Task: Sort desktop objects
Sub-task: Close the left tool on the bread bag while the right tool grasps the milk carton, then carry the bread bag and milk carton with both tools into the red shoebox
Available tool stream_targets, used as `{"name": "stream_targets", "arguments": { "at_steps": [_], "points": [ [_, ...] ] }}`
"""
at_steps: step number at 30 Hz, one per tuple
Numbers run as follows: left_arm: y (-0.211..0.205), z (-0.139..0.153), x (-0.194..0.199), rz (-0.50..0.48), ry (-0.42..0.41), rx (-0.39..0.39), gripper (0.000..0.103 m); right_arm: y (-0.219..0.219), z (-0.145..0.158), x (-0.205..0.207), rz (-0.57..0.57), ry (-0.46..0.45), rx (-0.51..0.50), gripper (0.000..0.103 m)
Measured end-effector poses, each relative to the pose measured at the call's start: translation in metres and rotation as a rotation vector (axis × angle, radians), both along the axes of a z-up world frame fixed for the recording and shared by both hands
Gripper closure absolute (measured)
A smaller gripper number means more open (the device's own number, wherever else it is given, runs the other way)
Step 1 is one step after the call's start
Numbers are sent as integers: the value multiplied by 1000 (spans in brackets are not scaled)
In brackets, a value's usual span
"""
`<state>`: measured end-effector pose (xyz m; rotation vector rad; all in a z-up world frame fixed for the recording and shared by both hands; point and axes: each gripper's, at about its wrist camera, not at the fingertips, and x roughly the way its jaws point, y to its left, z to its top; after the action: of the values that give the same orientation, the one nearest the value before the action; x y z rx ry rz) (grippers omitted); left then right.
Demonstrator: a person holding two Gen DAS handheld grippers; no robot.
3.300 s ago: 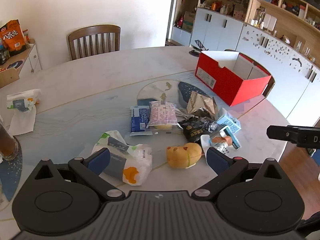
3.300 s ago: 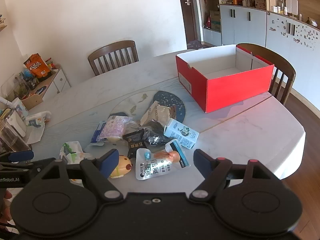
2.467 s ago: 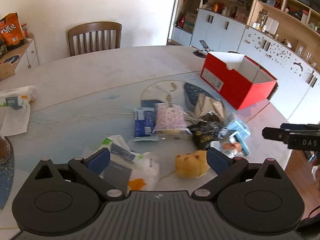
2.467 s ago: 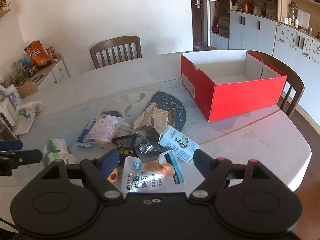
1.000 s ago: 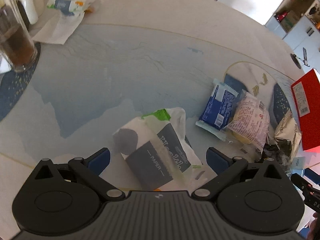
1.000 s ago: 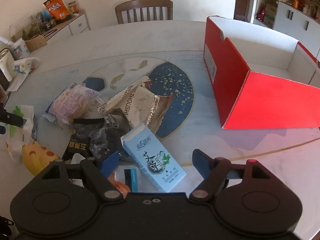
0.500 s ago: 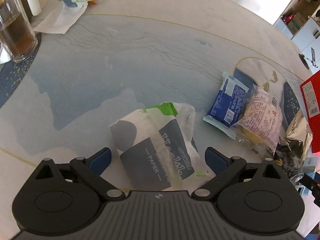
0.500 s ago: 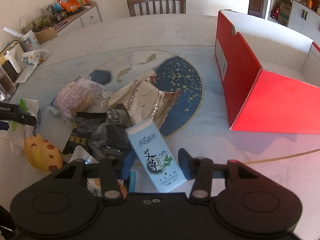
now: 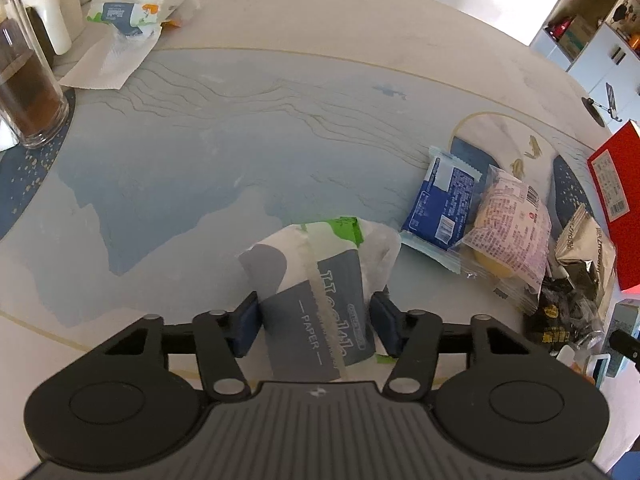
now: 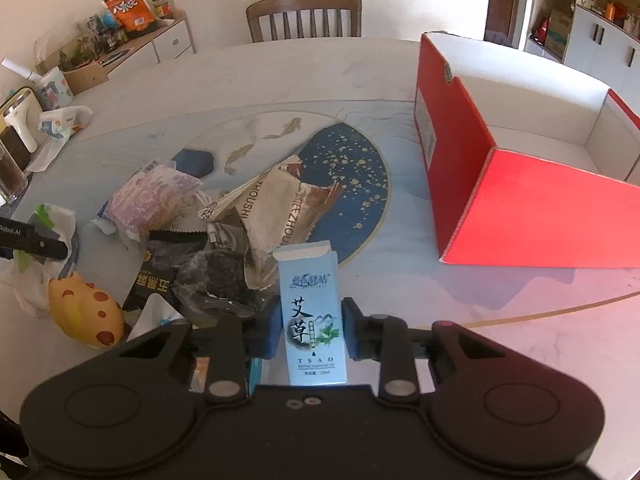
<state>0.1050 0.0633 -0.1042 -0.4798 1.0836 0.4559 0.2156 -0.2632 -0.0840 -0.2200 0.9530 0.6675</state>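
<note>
A: Start with what's closest. What have the two grippers got?

B: The left gripper [image 9: 314,322] is closing on the tissue pack [image 9: 320,292], its blue pads already against both sides of the wrapper. The right gripper [image 10: 310,330] is closing too, on the pale blue carton [image 10: 310,312], with a pad on each long side. Both things seem to be at table level, not clearly lifted.

A: And beyond them?

B: The pile. Beside the carton sit a yellow spotted toy [image 10: 86,314] and a black snack bag [image 10: 160,276], then a brown foil packet [image 10: 276,212] and a pink-printed bun wrapper [image 10: 150,196]. A blue biscuit packet [image 9: 442,204] lies beside that wrapper in the left view.

A: Anything sorted yet?

B: I'd say no. The red box [image 10: 532,216] stands well apart to the right on the table [image 9: 240,128], and the inside that shows looks bare.

A: So how far along?

B: Barely begun, I judge: two first grabs under way, the whole heap left. Far left, a glass of dark drink [image 9: 28,92] and another tissue pack [image 9: 132,16] sit apart; whether they count, I can't tell.
</note>
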Motion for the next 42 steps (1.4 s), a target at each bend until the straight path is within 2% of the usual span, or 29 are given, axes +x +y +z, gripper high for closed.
{"name": "stream_targets", "arguments": {
  "at_steps": [5, 10, 18, 25, 30, 42],
  "points": [
    [0, 3, -7, -16, -14, -9, 57, -6, 5, -3, -29, -9, 14, 74],
    [-2, 8, -13, -41, -23, 1, 61, -13, 12, -6, -59, -14, 33, 74],
    [-15, 30, -20, -116, -49, 31, 61, -21, 25, -10, -90, -15, 62, 74],
    [-30, 54, -16, -184, -87, 23, 61, -32, 47, -10, -104, -29, 85, 74],
    [-46, 71, -5, -247, -108, 27, 61, -42, 64, -5, -120, -37, 110, 74],
    [-88, 95, 32, -400, -110, 15, 61, -69, 90, 11, -157, -6, 101, 74]
  ]
}}
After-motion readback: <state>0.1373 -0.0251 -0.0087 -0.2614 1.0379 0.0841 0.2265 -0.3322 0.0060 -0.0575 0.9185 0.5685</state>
